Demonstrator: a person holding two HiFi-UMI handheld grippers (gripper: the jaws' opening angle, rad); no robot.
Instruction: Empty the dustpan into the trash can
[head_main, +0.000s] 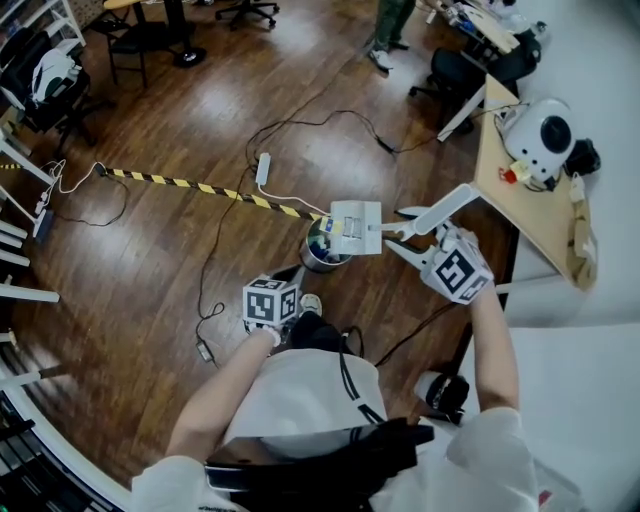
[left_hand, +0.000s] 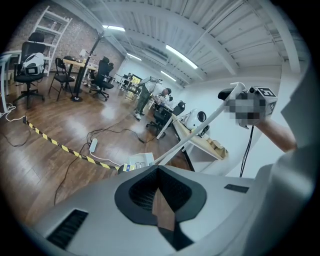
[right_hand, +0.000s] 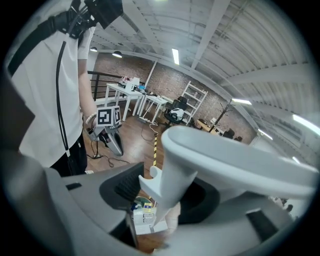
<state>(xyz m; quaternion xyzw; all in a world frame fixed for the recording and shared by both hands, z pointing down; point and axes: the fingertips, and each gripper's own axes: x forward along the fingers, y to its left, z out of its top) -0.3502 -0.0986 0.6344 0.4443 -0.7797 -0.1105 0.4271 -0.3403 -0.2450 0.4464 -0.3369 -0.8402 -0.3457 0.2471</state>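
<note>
A white long-handled dustpan (head_main: 355, 228) hangs over the round metal trash can (head_main: 322, 260), with small boxes and a yellow-blue scrap at its left lip. My right gripper (head_main: 400, 233) is shut on the dustpan's handle (head_main: 440, 208). In the right gripper view the handle (right_hand: 180, 165) runs between the jaws, and the pan's contents (right_hand: 144, 220) show below it. My left gripper (head_main: 290, 275) sits lower left of the can, pointing toward it, shut and holding nothing. In the left gripper view its jaws (left_hand: 159, 172) meet, with the dustpan (left_hand: 140, 161) beyond.
Yellow-black tape (head_main: 200, 187) crosses the wooden floor, with a power strip (head_main: 263, 168) and cables nearby. A wooden desk (head_main: 520, 215) carrying a white device (head_main: 545, 135) stands at right against a white wall. Office chairs and a standing person (head_main: 390, 30) are at the far end.
</note>
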